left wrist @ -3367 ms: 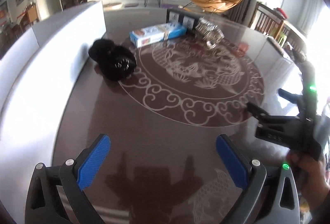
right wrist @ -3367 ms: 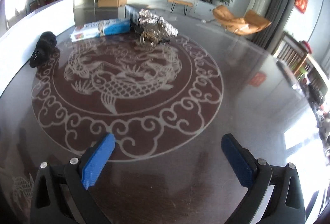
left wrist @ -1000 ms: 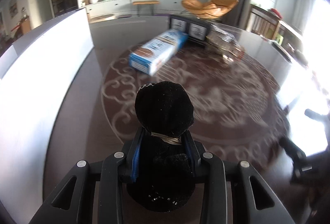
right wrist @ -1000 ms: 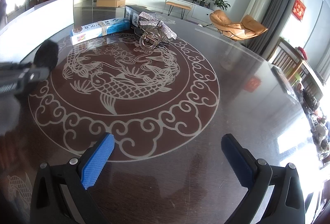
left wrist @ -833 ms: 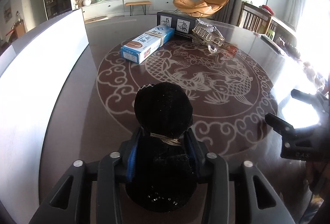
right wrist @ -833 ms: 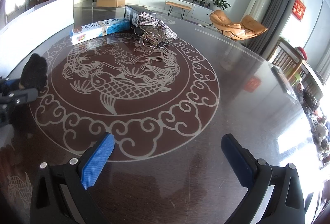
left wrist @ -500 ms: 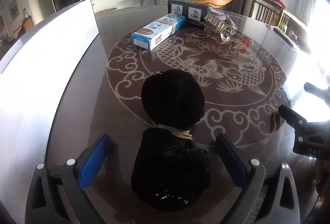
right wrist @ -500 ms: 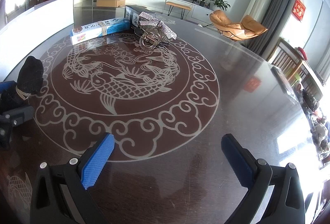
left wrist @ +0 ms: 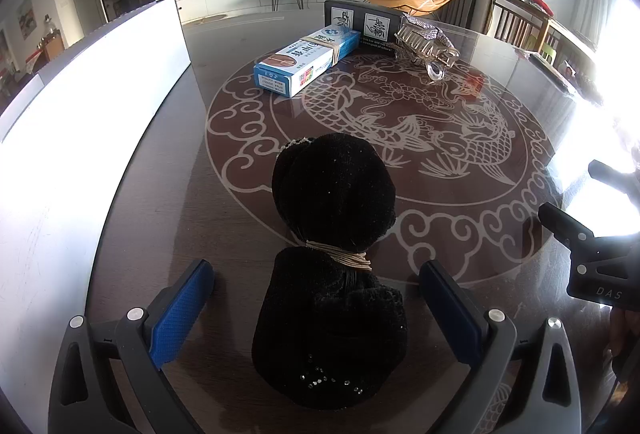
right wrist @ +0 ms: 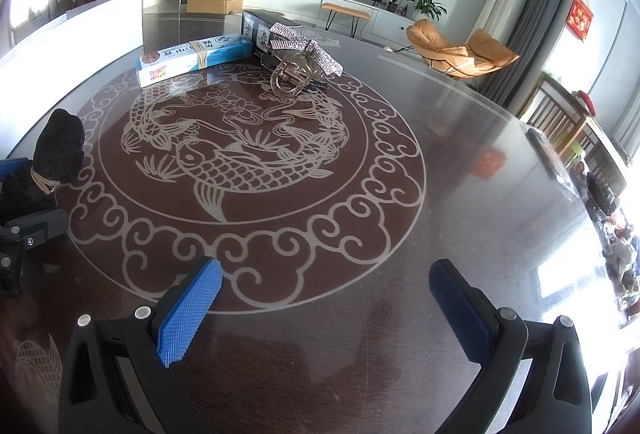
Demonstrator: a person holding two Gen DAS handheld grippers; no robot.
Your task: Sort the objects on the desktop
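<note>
The left gripper (left wrist: pixel 316 308) has just been opening, and its blue pads (left wrist: pixel 180 310) now stand wide, clear on both sides of the black plush bundle (left wrist: pixel 334 262) that sits upright on the dark table (right wrist: pixel 460 162) between them, at the edge of the fish pattern. The right gripper (right wrist: pixel 324 308) hangs released over bare table with nothing between its fingers. Far across, a blue box (left wrist: pixel 308 60) lies beside a black box (left wrist: pixel 362 22) and what looks like a glittery hair clip (right wrist: pixel 298 62), though its outline is hard to read.
</note>
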